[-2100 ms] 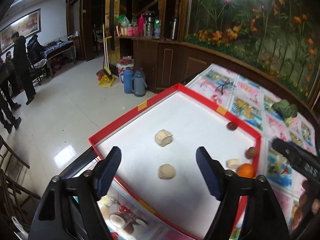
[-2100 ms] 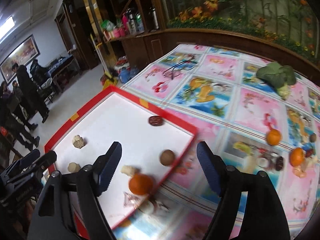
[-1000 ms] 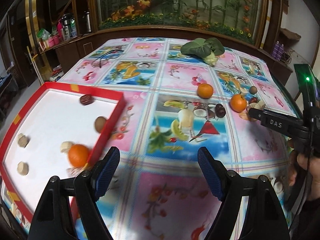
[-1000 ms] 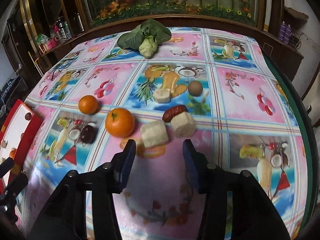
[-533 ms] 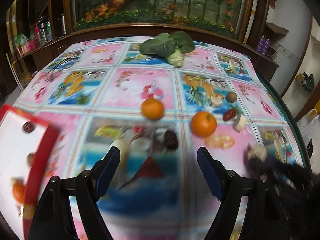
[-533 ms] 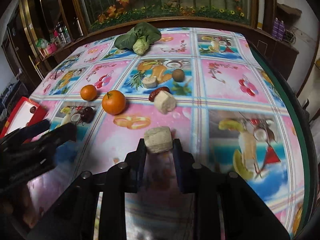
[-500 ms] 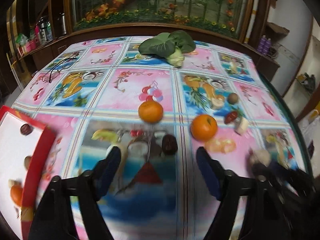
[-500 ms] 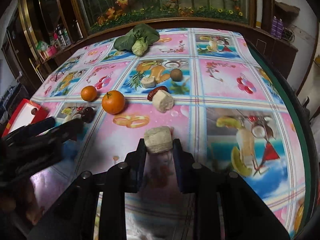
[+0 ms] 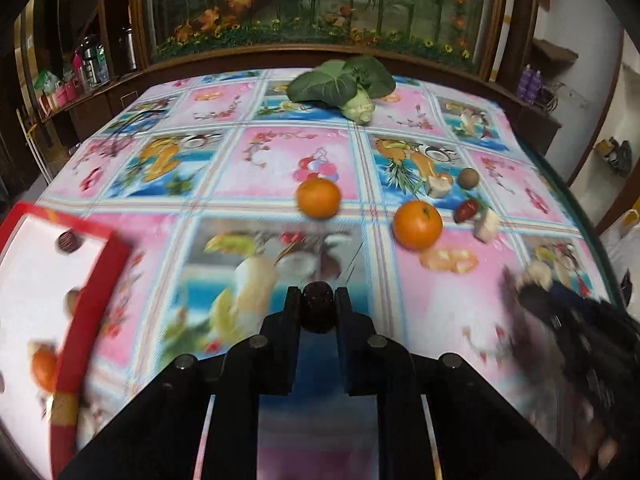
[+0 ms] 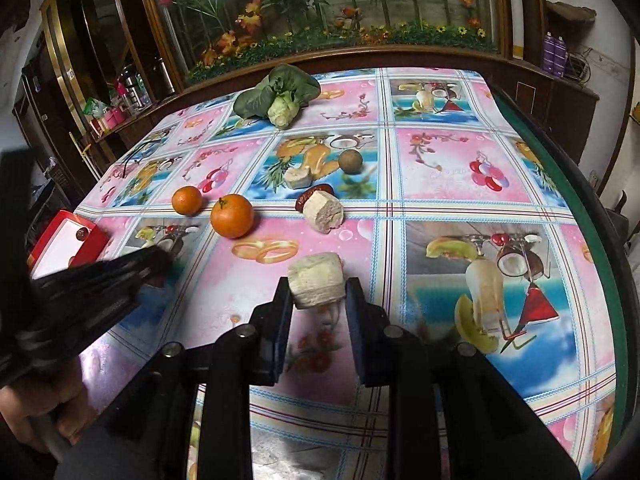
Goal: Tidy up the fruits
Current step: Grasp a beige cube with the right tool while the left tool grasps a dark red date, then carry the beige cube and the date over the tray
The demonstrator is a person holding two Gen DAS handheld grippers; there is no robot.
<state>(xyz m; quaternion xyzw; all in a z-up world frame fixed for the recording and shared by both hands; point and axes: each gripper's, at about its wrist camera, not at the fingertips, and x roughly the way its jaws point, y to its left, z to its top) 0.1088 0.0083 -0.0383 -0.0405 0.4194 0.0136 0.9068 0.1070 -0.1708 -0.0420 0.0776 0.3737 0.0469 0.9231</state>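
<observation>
My left gripper [image 9: 317, 307] is shut on a dark round fruit [image 9: 317, 312] above the patterned tablecloth. My right gripper [image 10: 318, 292] is shut on a pale beige chunk [image 10: 317, 280], held just over the cloth. Two oranges [image 9: 318, 197] [image 9: 417, 224] lie ahead of the left gripper; they also show in the right wrist view [image 10: 187, 200] [image 10: 231, 215]. A second beige chunk [image 10: 323, 207], a red date [image 10: 310, 196] and a brown round fruit [image 10: 351, 161] lie beyond. The red-rimmed white tray [image 9: 92, 304] at the left holds an orange [image 9: 44, 368] and small fruits.
A leafy green vegetable [image 9: 344, 84] lies at the far side of the table. The table's dark green edge [image 10: 592, 232] runs along the right. A wooden cabinet with bottles [image 9: 92, 64] stands beyond the table at the left.
My left gripper has closed on the dark round fruit, which lay on the cloth half a second ago. My right gripper still holds the beige chunk.
</observation>
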